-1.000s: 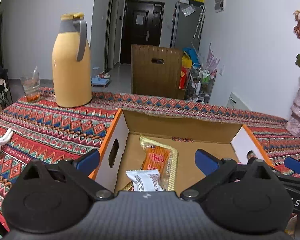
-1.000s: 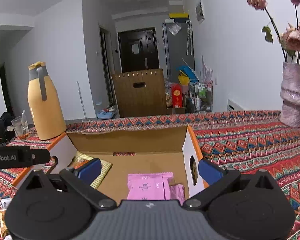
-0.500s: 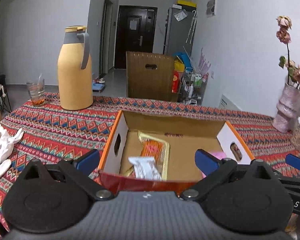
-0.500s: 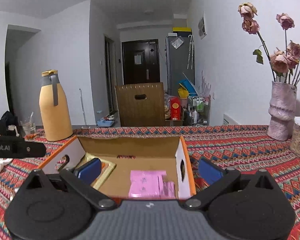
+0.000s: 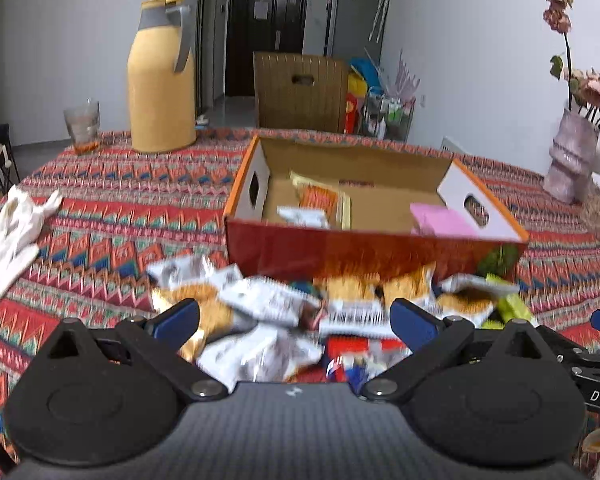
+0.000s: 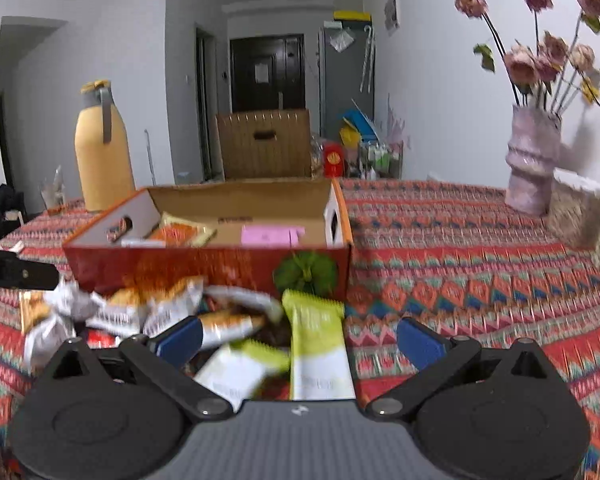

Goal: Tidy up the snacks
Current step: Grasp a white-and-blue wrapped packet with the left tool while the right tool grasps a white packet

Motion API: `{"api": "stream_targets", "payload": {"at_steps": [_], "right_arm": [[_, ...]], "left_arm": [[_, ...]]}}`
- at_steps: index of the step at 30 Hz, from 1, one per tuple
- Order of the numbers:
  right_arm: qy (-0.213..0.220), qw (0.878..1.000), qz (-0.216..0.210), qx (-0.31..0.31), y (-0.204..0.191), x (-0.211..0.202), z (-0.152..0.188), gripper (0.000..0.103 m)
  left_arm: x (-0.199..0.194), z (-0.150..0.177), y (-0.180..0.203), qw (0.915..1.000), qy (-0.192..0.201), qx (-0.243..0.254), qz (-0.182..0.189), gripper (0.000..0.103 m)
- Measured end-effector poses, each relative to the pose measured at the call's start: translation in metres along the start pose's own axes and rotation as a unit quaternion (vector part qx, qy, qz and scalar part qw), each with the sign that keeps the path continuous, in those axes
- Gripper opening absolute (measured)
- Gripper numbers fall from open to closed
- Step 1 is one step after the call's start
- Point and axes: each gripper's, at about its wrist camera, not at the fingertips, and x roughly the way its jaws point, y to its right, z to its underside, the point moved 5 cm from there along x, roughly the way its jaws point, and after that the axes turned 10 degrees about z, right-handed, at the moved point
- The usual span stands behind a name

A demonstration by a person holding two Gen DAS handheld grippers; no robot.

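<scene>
I see a table under a red patterned cloth (image 6: pixel 440 276). My left gripper (image 5: pixel 294 320) and right gripper (image 6: pixel 298 338) both hang with fingers spread apart, nothing between them, over a heap of snack packets (image 5: pixel 284 308) lying just before an open cardboard box (image 5: pixel 364 240). Inside the box: an orange packet (image 5: pixel 318 200) left, pink packets (image 6: pixel 270 235) right. Behind it stand a yellow thermos (image 5: pixel 160 76), a drinking glass (image 5: pixel 82 124) and a vase of dried roses (image 6: pixel 532 160). White gloves (image 5: pixel 8 236) lie far left. A dark door (image 6: pixel 267 72) closes the hallway.
</scene>
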Motion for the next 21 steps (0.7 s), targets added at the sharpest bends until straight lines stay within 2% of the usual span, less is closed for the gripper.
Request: {"api": "stream_targets", "payload": {"at_steps": [7, 15, 21], "right_arm": [[-0.026, 1.0, 0.01, 0.006, 0.009, -0.01, 0.028, 0.103], [-0.066, 0.997, 0.029, 0.022, 0.013, -0.006, 0.055, 0.103], [-0.061, 0.998, 0.019, 0.002, 0.005, -0.012, 0.064, 0.079]], "left_arm": [[-0.008, 0.027, -0.003, 0.9998, -0.021, -0.002, 0.004, 0.103], [-0.015, 0.044, 0.004, 0.9994, -0.032, -0.001, 0.008, 0.103], [-0.02, 0.051, 0.013, 0.9993, -0.035, 0.005, 0.013, 0.103]]}}
